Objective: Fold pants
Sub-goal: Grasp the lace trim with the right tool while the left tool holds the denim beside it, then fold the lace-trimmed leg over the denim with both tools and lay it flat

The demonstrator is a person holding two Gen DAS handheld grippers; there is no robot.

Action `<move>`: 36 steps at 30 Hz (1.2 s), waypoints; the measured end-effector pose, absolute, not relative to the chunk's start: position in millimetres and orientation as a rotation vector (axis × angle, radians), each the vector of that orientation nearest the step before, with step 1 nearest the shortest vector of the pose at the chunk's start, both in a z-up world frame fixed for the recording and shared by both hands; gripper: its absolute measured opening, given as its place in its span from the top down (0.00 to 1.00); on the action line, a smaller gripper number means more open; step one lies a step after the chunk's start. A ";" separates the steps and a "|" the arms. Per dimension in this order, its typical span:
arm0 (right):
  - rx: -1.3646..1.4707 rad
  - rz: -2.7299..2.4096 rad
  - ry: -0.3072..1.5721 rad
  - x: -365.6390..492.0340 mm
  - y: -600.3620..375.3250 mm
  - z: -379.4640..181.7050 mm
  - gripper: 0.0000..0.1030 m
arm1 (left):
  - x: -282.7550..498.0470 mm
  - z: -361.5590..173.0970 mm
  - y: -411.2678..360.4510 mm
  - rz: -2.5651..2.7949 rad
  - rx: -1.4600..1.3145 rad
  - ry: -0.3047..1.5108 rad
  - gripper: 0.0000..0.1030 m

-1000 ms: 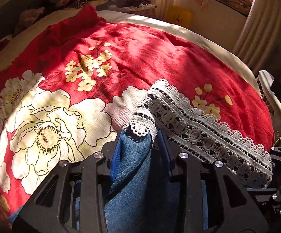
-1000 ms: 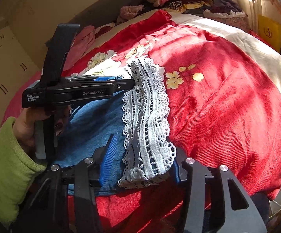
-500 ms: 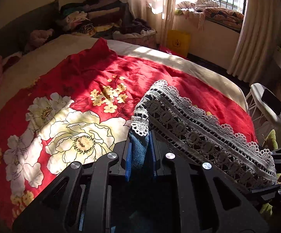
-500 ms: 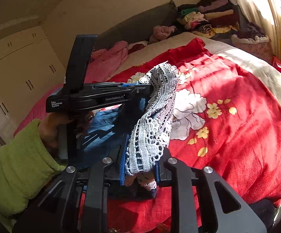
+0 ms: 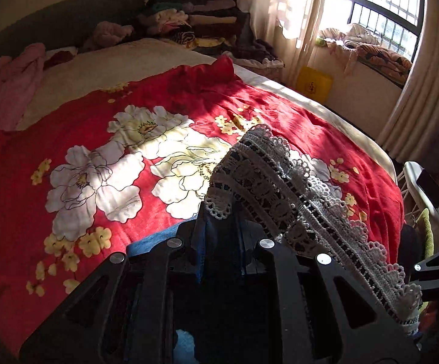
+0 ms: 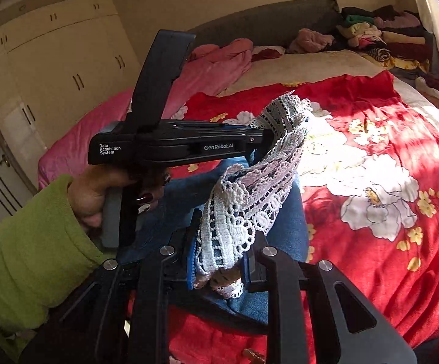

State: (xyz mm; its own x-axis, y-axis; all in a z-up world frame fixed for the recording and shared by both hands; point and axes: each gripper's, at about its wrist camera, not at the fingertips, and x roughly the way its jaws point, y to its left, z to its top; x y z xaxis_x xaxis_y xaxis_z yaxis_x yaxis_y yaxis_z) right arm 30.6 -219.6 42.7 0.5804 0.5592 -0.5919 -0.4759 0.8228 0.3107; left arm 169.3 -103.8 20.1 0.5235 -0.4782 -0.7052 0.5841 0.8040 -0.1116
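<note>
Both tongs grip the pants' lace hem, lifted above the bed [image 5: 356,139]: left tongs [image 5: 219,230], jaws opening, pinch one end; right tongs [image 6: 219,261] clamp the other; pants [image 6: 286,212] hang between.

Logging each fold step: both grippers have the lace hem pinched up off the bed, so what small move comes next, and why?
Probably carry the hem forward over the denim, then lower it: left gripper and right gripper both grip it, raised above the bed.
</note>
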 end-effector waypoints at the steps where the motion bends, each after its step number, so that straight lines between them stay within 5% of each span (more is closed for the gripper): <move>1: 0.094 0.611 0.746 31.6 -208.2 40.1 0.80 | 169.7 17.7 -94.9 -0.625 0.127 0.805 0.87; 12: -0.211 0.731 0.845 5.4 -108.5 -6.9 0.76 | 169.7 -8.2 42.0 -0.365 -0.297 0.935 0.79; 16: -0.205 0.817 0.834 -6.2 -103.3 -7.3 0.55 | 158.3 -18.0 65.7 -0.400 -0.481 0.954 0.79; 19: -0.136 0.822 0.804 -5.0 -118.7 5.7 0.49 | 151.5 -16.7 63.1 -0.430 -0.504 0.949 0.78; 27: 0.016 0.556 0.779 61.0 -204.6 25.5 0.39 | 155.5 -10.8 42.8 -0.442 -0.464 0.958 0.44; 32: 0.126 0.459 0.874 128.3 -239.3 7.4 0.39 | 167.1 -18.9 28.6 -0.451 -0.476 0.985 0.40; 34: 0.157 0.459 0.907 146.9 -244.1 -0.9 0.39 | 169.1 -19.2 19.9 -0.464 -0.468 0.992 0.45; 36: 0.178 0.467 0.928 167.1 -242.0 -7.2 0.39 | 170.2 -19.9 11.3 -0.468 -0.455 1.003 0.88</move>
